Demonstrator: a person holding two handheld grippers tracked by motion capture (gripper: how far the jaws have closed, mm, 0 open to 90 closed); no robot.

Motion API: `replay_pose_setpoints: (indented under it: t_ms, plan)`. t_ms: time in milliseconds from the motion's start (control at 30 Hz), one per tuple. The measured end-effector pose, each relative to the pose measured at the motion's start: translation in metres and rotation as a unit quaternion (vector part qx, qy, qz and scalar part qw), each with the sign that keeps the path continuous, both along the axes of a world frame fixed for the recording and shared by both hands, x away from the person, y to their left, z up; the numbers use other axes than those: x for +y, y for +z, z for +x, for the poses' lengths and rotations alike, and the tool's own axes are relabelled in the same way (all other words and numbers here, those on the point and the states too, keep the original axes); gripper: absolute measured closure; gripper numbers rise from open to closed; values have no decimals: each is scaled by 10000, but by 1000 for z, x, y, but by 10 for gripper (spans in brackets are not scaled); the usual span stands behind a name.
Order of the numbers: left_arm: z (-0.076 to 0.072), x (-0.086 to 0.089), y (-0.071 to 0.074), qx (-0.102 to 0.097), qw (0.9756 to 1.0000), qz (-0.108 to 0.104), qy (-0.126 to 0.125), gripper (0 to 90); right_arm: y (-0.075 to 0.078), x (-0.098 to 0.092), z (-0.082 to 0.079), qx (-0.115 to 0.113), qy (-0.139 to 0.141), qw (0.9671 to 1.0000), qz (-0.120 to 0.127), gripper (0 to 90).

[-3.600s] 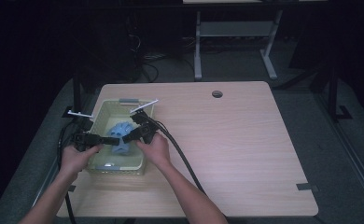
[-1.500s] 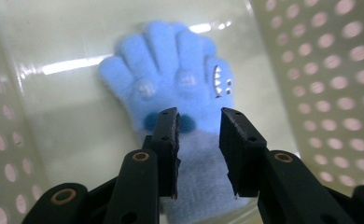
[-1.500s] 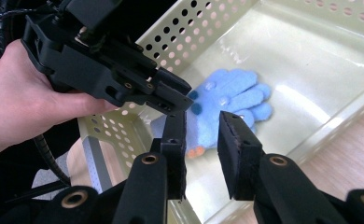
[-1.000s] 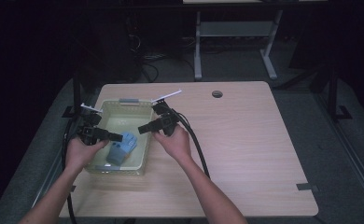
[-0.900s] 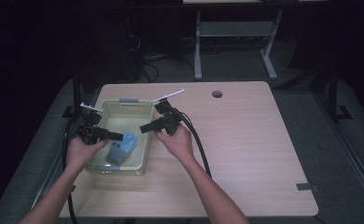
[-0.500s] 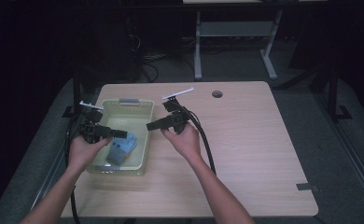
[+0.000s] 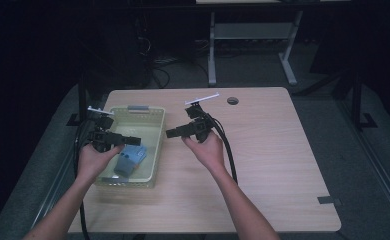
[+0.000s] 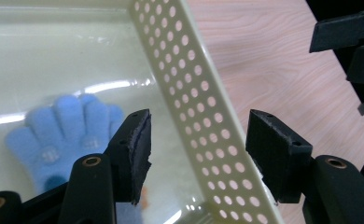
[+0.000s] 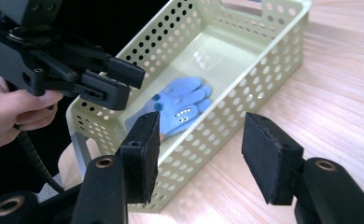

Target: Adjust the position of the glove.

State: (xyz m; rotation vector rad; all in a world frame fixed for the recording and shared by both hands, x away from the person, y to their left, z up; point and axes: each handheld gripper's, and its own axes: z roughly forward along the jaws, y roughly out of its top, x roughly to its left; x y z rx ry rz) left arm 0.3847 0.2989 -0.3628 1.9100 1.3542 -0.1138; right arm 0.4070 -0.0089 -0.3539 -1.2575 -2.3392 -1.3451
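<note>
A blue knitted glove [image 7: 131,157] lies flat on the floor of a pale green perforated basket [image 7: 153,150] at the table's left. My left gripper [image 7: 134,141] hovers over the basket's left part. Its jaws are open, have just been opening, and hold nothing. In the left gripper view the glove [image 8: 73,133] lies left of the open left gripper [image 8: 201,126], with the basket wall [image 8: 194,116] below the gap. My right gripper [image 7: 171,133] hangs over the bare table just right of the basket, open and empty, its jaws also just opened wider. The right gripper view looks past the right gripper [image 9: 203,126] to the glove [image 9: 182,109].
The wooden table [image 7: 273,165] spreads wide to the right of the basket, with a round cable hole [image 7: 232,100] near its far edge and a strip of tape [image 7: 328,200] at the front right. Black cables trail from both grippers. A metal stand [image 7: 248,35] rises behind the table.
Both grippers have let go of the glove, which now lies in the basket. The right gripper has drawn away to the right, out over the table. Both pairs of jaws stand wider.
</note>
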Motion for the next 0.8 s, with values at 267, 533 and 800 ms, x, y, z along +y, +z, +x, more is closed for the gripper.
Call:
replay_pose_setpoints:
  t_ms: [267,533,800]
  plan:
    - [0,-5,5,-103,9999,-110,-15,378,2,-13,-1,-26,-65,10000,-8,437]
    - [-1,-18,12,-234,9995,-188,-141,358,7,-27,-2,-87,-158,9998,-2,409]
    - [0,-30,15,-292,9987,-349,-220,334,7,-41,-4,-115,-216,9997,6,376]
